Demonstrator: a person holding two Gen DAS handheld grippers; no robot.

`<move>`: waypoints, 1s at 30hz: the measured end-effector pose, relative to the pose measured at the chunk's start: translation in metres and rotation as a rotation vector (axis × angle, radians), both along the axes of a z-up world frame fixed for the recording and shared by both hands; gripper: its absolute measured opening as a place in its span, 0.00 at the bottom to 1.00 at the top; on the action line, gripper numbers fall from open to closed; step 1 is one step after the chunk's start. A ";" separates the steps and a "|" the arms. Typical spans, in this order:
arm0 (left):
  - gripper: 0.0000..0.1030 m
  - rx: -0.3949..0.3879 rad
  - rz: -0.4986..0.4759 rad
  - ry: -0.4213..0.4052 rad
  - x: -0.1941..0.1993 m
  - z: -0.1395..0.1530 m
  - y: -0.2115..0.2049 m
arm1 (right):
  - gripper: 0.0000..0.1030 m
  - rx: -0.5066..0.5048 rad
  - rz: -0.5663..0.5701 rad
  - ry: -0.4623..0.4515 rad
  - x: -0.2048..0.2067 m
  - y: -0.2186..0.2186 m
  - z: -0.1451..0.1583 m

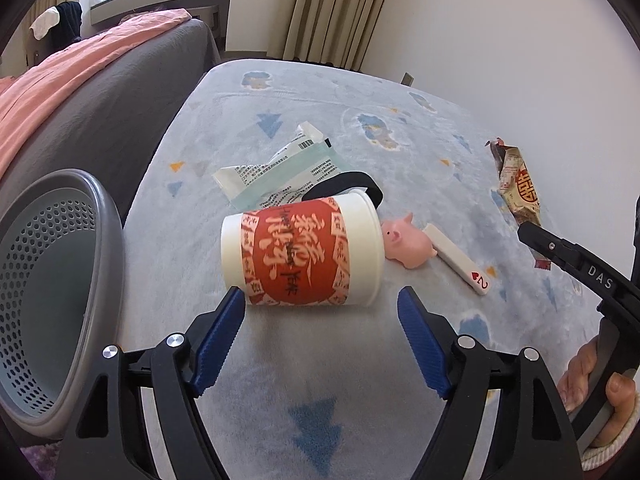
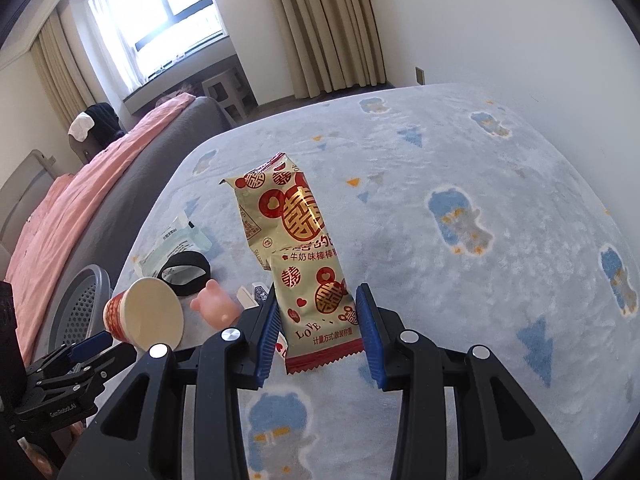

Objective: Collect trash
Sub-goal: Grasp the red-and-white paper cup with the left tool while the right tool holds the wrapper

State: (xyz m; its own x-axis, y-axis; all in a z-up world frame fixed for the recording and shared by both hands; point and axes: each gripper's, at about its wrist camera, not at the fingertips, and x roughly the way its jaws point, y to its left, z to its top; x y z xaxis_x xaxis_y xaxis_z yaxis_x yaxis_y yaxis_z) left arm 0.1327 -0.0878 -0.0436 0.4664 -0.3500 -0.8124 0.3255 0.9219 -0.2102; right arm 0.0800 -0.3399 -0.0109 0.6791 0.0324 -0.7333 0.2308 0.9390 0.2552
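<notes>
Red and white: the paper cup [image 1: 302, 250] lies on its side in the middle of the left view, on the blue blanket [image 1: 400, 128].
Left gripper [image 1: 322, 308]: spread wide, just under the cup, nothing between its blue pads.
Right gripper [image 2: 318, 316]: pinching the candy wrapper [image 2: 296, 248], which stands up in the middle.
Bin [image 1: 60, 296]: grey basket, lower left.
Near the cup: pink pig toy [image 1: 406, 240], white tile [image 1: 460, 260].

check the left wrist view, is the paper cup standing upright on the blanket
No, the paper cup lies on its side on the blanket, just beyond the open left gripper.
</notes>
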 end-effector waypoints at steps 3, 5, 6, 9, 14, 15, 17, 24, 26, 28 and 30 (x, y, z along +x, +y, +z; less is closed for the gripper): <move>0.73 -0.001 0.009 0.006 0.006 -0.004 0.001 | 0.36 0.001 0.005 -0.002 0.000 0.001 0.001; 0.73 -0.005 0.013 0.004 0.010 -0.004 0.001 | 0.36 0.001 0.008 -0.002 0.001 0.002 0.001; 0.73 -0.005 0.015 0.002 0.012 -0.004 0.001 | 0.36 0.000 0.009 -0.002 0.001 0.003 0.001; 0.73 -0.013 0.014 -0.004 0.015 -0.003 0.000 | 0.36 -0.001 0.015 -0.001 0.002 0.004 0.001; 0.73 -0.010 0.004 -0.017 0.022 -0.001 -0.003 | 0.36 -0.001 0.020 -0.004 0.002 0.005 0.000; 0.75 -0.007 0.004 -0.019 0.023 -0.002 -0.004 | 0.36 -0.001 0.020 -0.004 0.001 0.004 0.000; 0.76 -0.002 0.006 -0.032 0.025 -0.003 -0.003 | 0.36 -0.001 0.020 -0.004 0.001 0.004 0.000; 0.77 0.014 -0.015 -0.117 0.026 -0.001 0.002 | 0.36 0.001 0.023 -0.006 0.000 0.005 0.000; 0.78 0.018 -0.032 -0.139 0.027 -0.001 0.004 | 0.36 0.001 0.023 -0.006 0.001 0.004 0.000; 0.79 0.023 -0.052 -0.153 0.026 -0.001 0.004 | 0.36 0.002 0.025 -0.007 0.001 0.005 0.000; 0.81 0.029 -0.064 -0.163 0.026 -0.001 0.004 | 0.36 0.002 0.029 -0.007 0.001 0.007 0.000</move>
